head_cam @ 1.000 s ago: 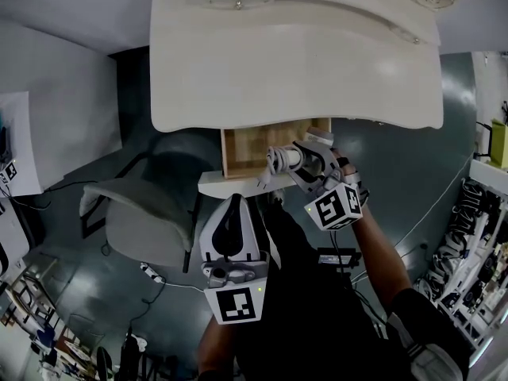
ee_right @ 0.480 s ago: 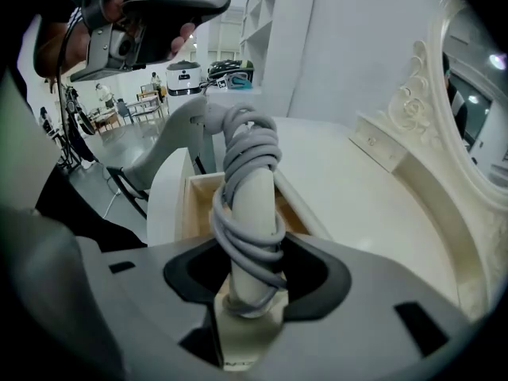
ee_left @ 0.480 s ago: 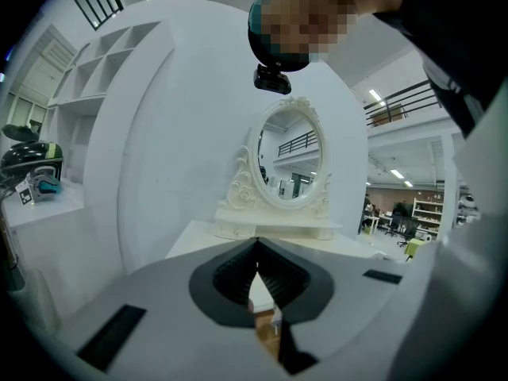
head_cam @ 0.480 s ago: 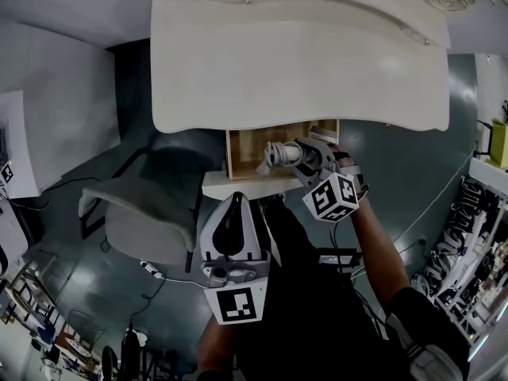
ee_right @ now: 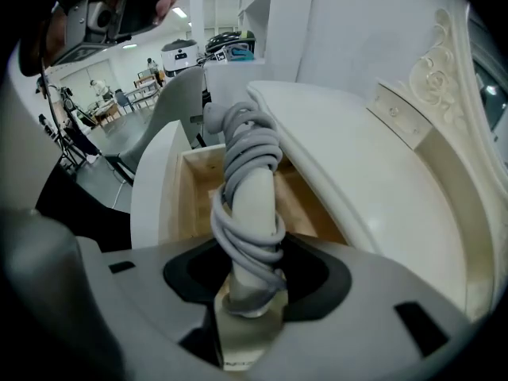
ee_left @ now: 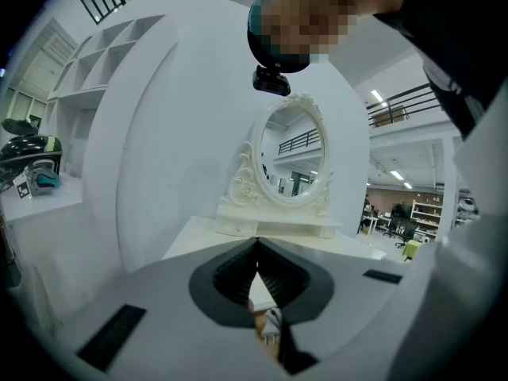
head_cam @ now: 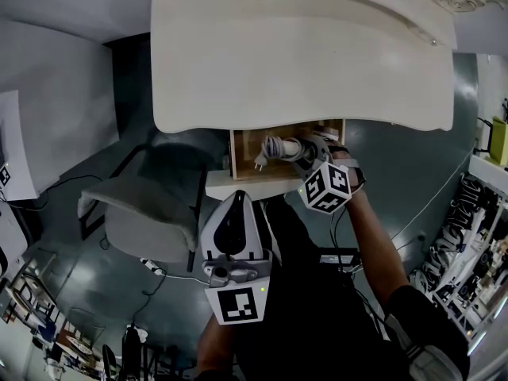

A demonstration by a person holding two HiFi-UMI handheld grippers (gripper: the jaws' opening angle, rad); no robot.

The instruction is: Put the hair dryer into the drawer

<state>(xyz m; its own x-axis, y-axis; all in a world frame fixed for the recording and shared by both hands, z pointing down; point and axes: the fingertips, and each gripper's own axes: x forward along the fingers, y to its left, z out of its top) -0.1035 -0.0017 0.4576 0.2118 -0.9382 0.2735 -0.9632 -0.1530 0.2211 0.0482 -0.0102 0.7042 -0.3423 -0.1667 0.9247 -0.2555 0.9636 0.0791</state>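
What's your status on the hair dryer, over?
Right hand-held gripper shut on hair dryer, cord wrapped round handle. It's over open drawer, not released. Left hand-held gripper shut, empty. No obstruction seen.

Cream desk [head_cam: 302,62] carries an ornate mirror [ee_left: 290,161] at its back edge, wooden drawer [head_cam: 246,153] open under the front edge.

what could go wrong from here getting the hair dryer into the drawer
The loose plug hangs off the hair dryer and could snag on the drawer edge. The table top overhangs the drawer, so the hair dryer in the right hand-held gripper might knock that edge on the way in.
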